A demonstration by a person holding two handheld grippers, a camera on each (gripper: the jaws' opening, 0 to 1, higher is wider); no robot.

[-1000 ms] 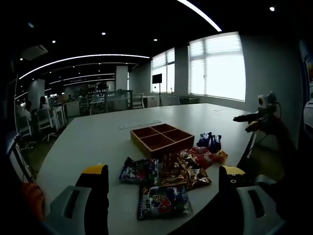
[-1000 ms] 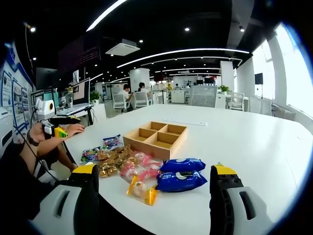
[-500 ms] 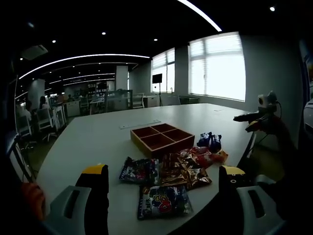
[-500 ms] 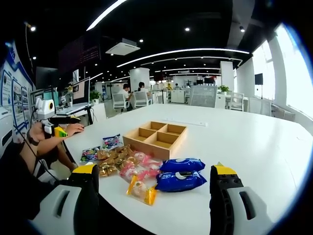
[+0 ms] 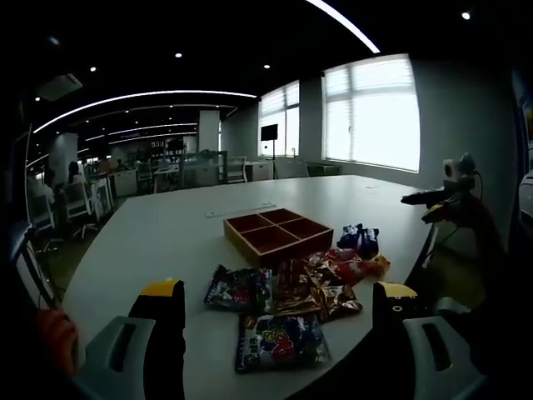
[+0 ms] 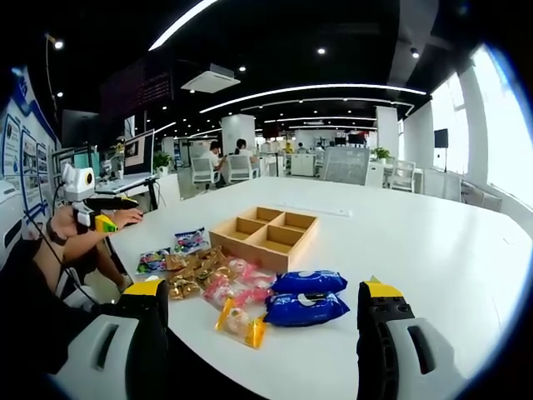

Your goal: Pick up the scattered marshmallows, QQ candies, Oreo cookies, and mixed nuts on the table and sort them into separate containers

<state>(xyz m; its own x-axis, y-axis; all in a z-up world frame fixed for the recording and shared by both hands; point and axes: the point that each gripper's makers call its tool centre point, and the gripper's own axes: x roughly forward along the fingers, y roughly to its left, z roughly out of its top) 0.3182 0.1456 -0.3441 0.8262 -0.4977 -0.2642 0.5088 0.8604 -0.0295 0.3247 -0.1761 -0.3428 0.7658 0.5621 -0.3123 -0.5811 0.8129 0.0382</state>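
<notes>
A wooden four-compartment tray (image 5: 277, 233) (image 6: 266, 236) stands mid-table with nothing in it. Sealed snack packets lie beside it: two blue Oreo packs (image 6: 306, 307) (image 5: 360, 240), pink candy packets (image 6: 237, 279) (image 5: 350, 265), brown nut packets (image 5: 312, 292) (image 6: 196, 271) and dark QQ candy packets (image 5: 279, 342) (image 6: 154, 260). My left gripper (image 5: 277, 290) hovers open before the QQ packets, holding nothing. My right gripper (image 6: 263, 292) hovers open just short of the Oreo packs, also holding nothing. The right gripper (image 5: 441, 198) also juts in at the right, and the left one (image 6: 92, 208) at the left.
The white table (image 6: 433, 250) stretches wide and bare beyond the tray; its near edge curves under the jaws. A hand and a dark sleeve (image 6: 50, 275) hold the left gripper. Office chairs (image 5: 83, 204) and desks stand behind, with bright windows (image 5: 371, 112).
</notes>
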